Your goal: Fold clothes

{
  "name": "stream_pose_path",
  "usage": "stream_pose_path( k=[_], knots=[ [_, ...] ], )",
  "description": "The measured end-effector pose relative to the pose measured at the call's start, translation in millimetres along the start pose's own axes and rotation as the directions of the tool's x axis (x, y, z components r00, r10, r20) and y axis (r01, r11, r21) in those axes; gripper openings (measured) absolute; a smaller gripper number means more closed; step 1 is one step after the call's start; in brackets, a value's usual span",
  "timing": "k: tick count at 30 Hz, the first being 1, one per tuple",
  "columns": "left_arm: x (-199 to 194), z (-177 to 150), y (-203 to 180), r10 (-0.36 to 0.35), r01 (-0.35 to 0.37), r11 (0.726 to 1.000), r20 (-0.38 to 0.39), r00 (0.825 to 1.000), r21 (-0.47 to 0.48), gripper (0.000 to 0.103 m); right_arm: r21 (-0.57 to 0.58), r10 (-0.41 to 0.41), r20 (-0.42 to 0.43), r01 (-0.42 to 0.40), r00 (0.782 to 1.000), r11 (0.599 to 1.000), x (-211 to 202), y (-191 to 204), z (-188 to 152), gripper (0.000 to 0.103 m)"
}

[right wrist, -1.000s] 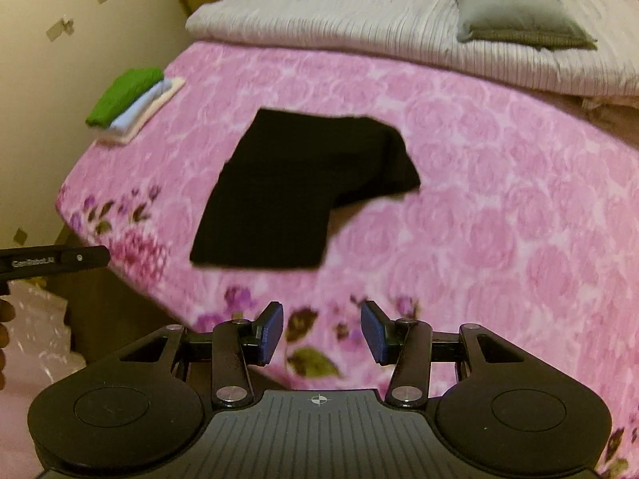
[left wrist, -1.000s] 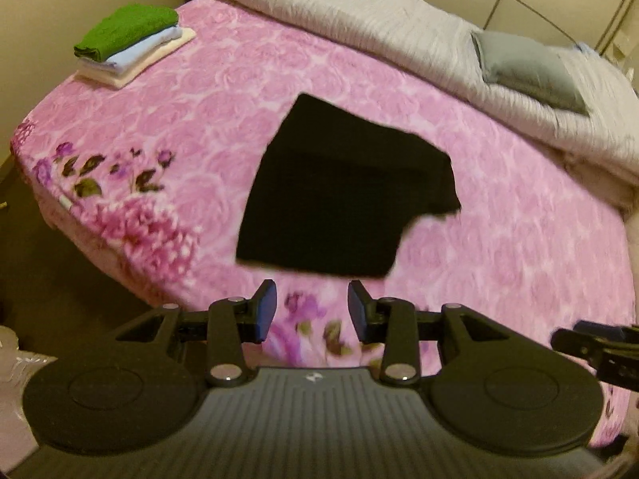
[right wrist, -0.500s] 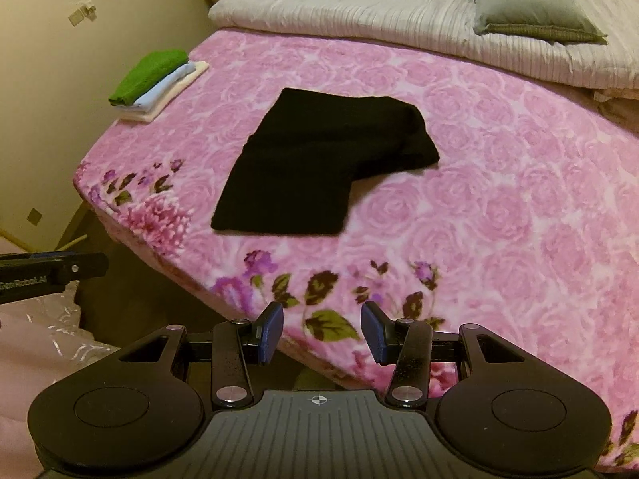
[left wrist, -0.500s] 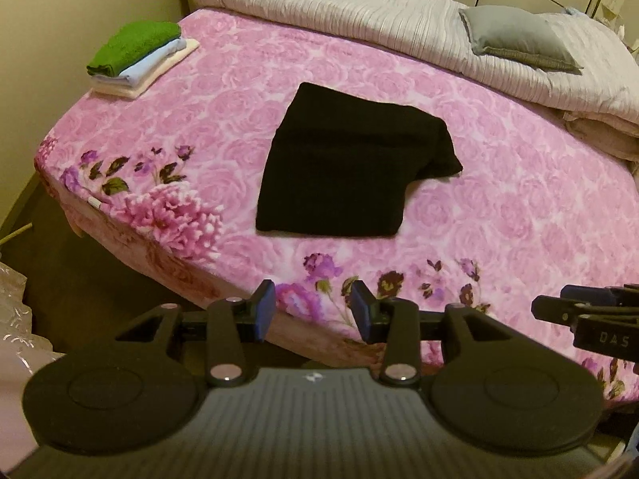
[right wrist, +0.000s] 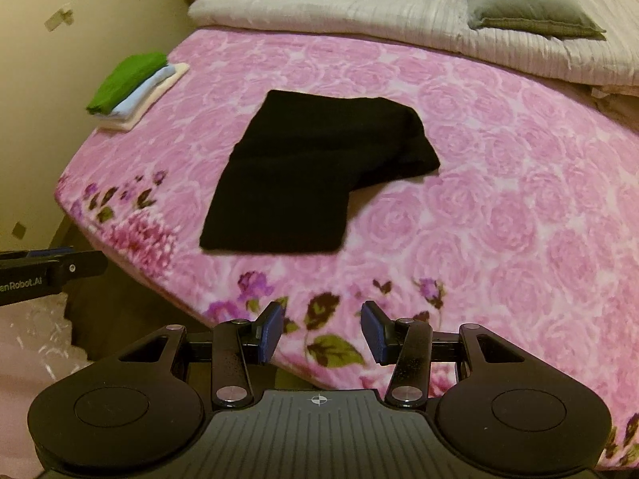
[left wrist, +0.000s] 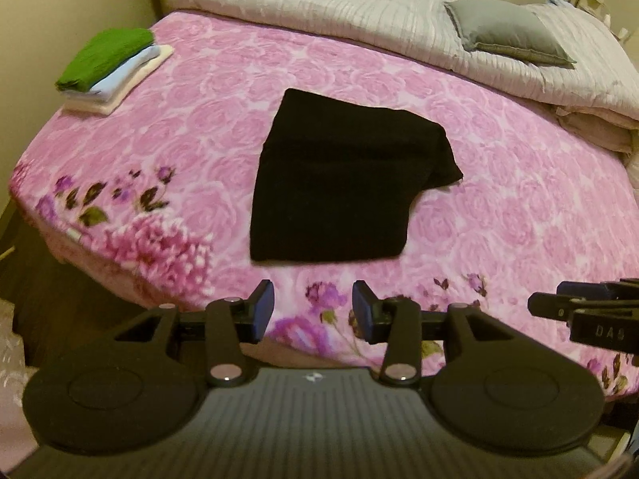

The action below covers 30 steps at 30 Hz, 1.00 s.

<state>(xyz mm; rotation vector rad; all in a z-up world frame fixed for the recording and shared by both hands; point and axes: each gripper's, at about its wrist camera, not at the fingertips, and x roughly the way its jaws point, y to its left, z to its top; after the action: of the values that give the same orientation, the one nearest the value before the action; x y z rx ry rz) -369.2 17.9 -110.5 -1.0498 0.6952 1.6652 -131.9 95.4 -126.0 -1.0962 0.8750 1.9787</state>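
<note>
A black garment (left wrist: 339,183) (right wrist: 315,175) lies partly folded and flat on the pink rose-patterned bed cover (left wrist: 199,151) (right wrist: 519,207), one flap sticking out to its right. My left gripper (left wrist: 313,311) hangs open over the bed's near edge, short of the garment's near hem, nothing between its blue pads. My right gripper (right wrist: 321,333) is open too, above the near edge and to the right of the garment's near corner. Each gripper's tip shows at the side of the other's view: the right one (left wrist: 587,315), the left one (right wrist: 52,269).
A stack of folded clothes (left wrist: 108,68) (right wrist: 131,88), green on top of pale blue and cream, sits at the bed's far left corner. A rolled grey-white quilt (left wrist: 359,28) with a grey pillow (left wrist: 511,36) runs along the far side. Dark floor lies below left.
Both grippers have shifted near the bed's front edge, the view first pulling back and then closing in again on the garment. The garment has stayed put. Both stay open.
</note>
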Motion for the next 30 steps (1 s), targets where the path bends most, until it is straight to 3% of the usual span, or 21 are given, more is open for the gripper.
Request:
stream_pose_path(
  k=[10, 20, 25, 30],
  knots=[
    [84.5, 38.5, 22.5, -0.067, 0.083, 0.978, -0.091, 0.994, 0.193, 0.038, 0.207, -0.102, -0.024, 0.104, 0.995, 0.973, 46.8, -22.2, 38.0, 0.047],
    [171.6, 21.1, -6.6, -0.111, 0.186, 0.917, -0.222, 0.969, 0.353, 0.038, 0.338, -0.138, -0.110, 0.168, 0.984, 0.926, 92.6, -64.7, 17.1, 0.047],
    [203.4, 7.6, -32.0, -0.127, 0.209, 0.895, -0.224, 0.966, 0.394, 0.038, 0.397, -0.151, -0.154, 0.201, 0.976, 0.896, 115.4, -86.1, 6.9, 0.047],
    [232.8, 0.9, -65.4, -0.090, 0.171, 0.854, -0.183, 0.979, 0.491, 0.039, 0.376, -0.129, -0.186, 0.192, 0.974, 0.906, 138.5, -116.6, 11.9, 0.047]
  ],
)
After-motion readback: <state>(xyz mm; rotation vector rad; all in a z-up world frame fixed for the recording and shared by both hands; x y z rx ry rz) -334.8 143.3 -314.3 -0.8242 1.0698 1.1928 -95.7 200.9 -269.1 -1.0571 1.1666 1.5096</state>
